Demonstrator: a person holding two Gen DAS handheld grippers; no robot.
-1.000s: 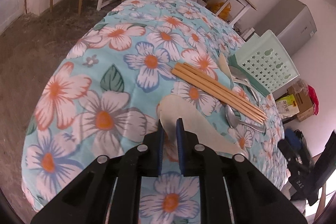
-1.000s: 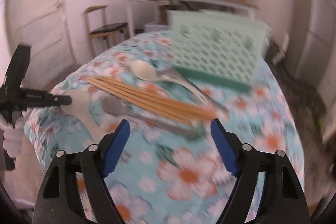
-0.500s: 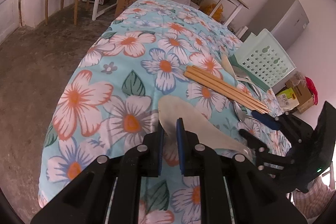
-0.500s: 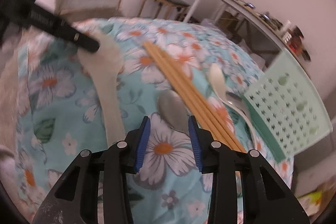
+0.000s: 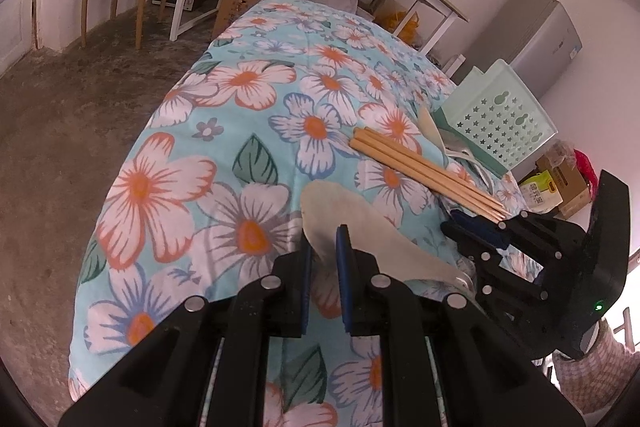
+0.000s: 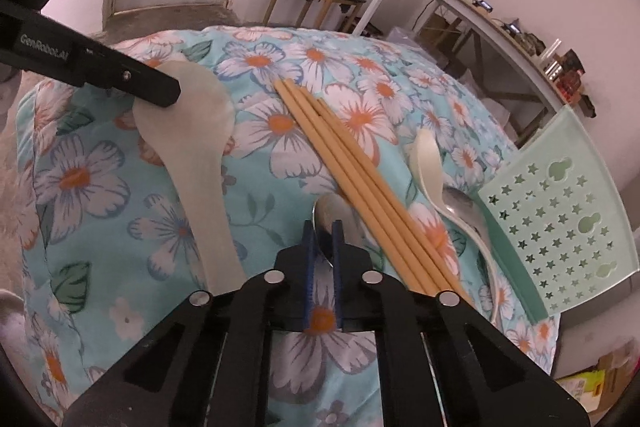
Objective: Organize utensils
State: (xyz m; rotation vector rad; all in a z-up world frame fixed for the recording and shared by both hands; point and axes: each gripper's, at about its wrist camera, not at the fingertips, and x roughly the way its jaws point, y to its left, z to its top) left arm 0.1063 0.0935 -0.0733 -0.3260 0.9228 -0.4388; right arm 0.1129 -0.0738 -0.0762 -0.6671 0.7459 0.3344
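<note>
My left claw (image 5: pixel 322 255) is pinched on the pale, translucent flat rice paddle (image 5: pixel 344 223) lying on the bench under its blue floral cloth (image 5: pixel 240 131); only my right view shows the paddle's whole length (image 6: pixel 192 163). My right claw (image 6: pixel 323 247) has just been closing and now nips the steel spoon (image 6: pixel 334 217) beside the bundle of light wooden chopsticks (image 6: pixel 360 195), a spoon my left view hides behind that claw (image 5: pixel 476 231). The cream plastic spoon (image 6: pixel 430 163) and another steel spoon (image 6: pixel 460 207) lie against the tipped mint-green perforated basket (image 6: pixel 560 227), their handles partly hidden.
</note>
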